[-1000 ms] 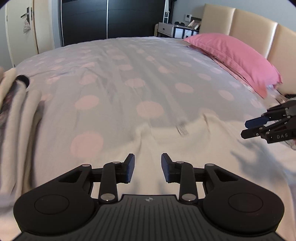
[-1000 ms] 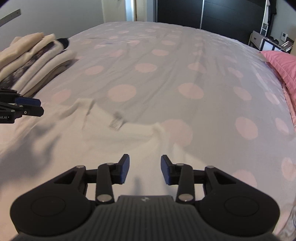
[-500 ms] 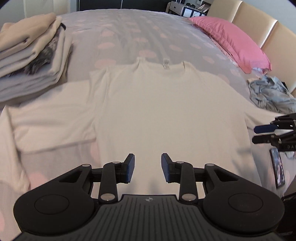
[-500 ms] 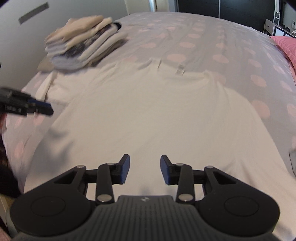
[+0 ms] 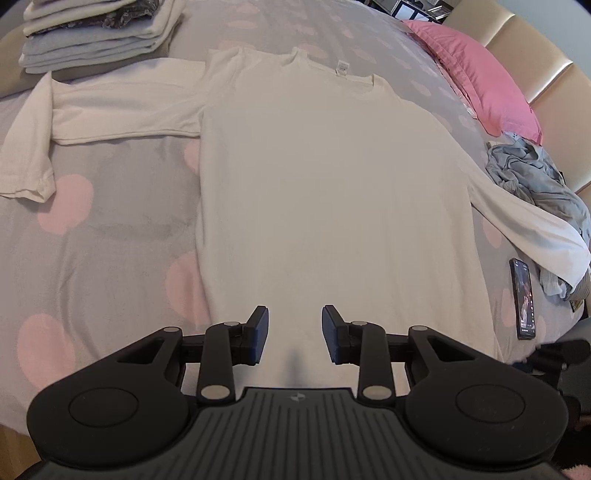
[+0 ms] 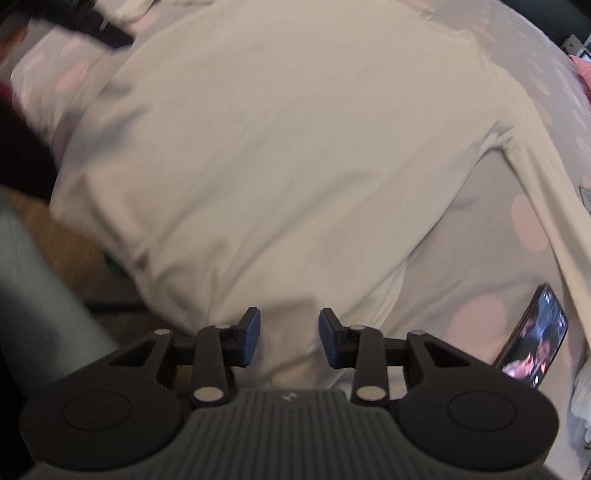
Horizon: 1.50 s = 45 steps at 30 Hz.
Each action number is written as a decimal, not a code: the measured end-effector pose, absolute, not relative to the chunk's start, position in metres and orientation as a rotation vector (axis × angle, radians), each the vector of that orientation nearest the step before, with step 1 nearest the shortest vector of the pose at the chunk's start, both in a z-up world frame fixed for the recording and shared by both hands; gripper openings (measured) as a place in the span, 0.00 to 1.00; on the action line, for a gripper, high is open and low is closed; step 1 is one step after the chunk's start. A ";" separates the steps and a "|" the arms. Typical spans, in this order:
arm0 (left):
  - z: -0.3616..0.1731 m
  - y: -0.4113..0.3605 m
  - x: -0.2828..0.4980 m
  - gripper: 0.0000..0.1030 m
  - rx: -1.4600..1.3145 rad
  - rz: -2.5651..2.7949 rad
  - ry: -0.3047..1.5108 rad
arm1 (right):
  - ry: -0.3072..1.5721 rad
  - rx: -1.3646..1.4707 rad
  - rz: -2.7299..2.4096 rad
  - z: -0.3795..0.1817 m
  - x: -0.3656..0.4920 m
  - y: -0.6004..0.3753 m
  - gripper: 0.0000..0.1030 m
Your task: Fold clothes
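1. Left wrist view: your left gripper (image 5: 294, 338) hangs over the hem end of the white long-sleeved shirt (image 5: 325, 177), its jaws spread wide and holding nothing. The shirt lies flat on the dotted bedspread (image 5: 110, 236), neck label away from you, one sleeve (image 5: 122, 107) stretched toward the stack of folded clothes (image 5: 96, 33), the other sleeve (image 5: 528, 221) trailing onto a crumpled grey garment (image 5: 535, 181).
2. Judging from that, a clean fold wants both sleeves brought in square. Grip close to an edge, pinching only the layers you mean to move, and keep the cloth low and taut.
3. Mind the phone (image 5: 523, 299) beside the hem; dragging fabric could sweep it.
4. Right wrist view: your right gripper (image 6: 289, 339) is likewise wide apart and empty, above the shirt's (image 6: 280, 147) lower corner near the bed's edge. The picture is blurred; the phone (image 6: 532, 339) shows at right.
5. No containers are visible.
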State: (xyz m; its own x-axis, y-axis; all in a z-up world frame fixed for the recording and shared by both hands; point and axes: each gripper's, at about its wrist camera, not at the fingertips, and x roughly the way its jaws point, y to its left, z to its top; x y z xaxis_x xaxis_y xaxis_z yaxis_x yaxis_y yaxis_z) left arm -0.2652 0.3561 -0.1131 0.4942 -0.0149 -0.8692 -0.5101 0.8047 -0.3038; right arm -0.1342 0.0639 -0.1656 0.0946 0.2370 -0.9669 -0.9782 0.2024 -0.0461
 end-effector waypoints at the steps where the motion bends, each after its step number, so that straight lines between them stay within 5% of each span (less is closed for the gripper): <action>1: -0.112 0.356 -0.266 0.29 -0.586 0.323 1.015 | 1.066 -0.945 1.121 -0.165 -0.138 0.061 0.38; 21: -0.115 0.350 -0.264 0.36 -0.567 0.293 1.005 | 1.200 -1.155 1.207 -0.170 -0.083 0.049 0.43; 24: -0.114 0.350 -0.264 0.37 -0.555 0.296 1.003 | 1.227 -1.171 1.218 -0.180 -0.091 0.051 0.36; 26: -0.113 0.350 -0.265 0.37 -0.562 0.299 1.001 | 1.238 -1.173 1.208 -0.185 -0.094 0.052 0.16; 28: -0.113 0.352 -0.266 0.37 -0.570 0.304 0.998 | 1.254 -1.166 1.208 -0.185 -0.098 0.053 0.06; 38: -0.113 0.355 -0.264 0.37 -0.577 0.303 1.003 | 1.329 -1.309 1.238 -0.144 -0.131 0.034 0.05; 45: -0.114 0.357 -0.269 0.38 -0.575 0.313 1.013 | 1.275 -1.370 1.176 -0.163 -0.140 0.033 0.11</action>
